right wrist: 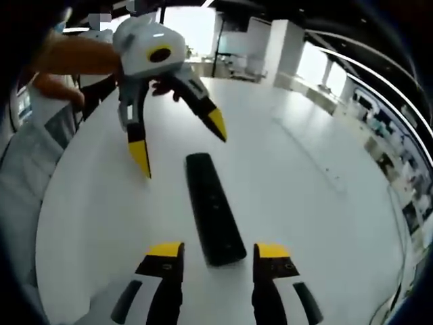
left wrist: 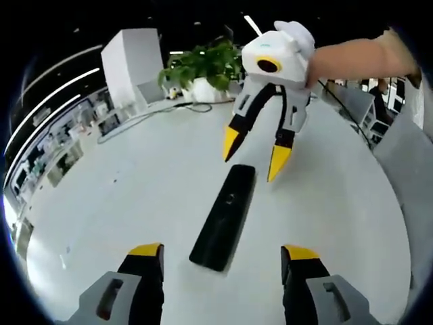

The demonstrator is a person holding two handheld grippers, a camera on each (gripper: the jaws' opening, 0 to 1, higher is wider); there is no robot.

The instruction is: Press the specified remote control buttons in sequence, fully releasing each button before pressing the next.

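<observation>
Left gripper view: remote (left wrist: 224,217) between hand-held grippers (left wrist: 221,254).

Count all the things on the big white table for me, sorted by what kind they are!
Remote control: 1, black, lying flat between the two grippers.
Potted plant: 1, at the far edge of the table.
Cable: 1, near the plant.
Left gripper and right gripper: 2, both open, held above the table, not resting on it.
Total: 5.
</observation>
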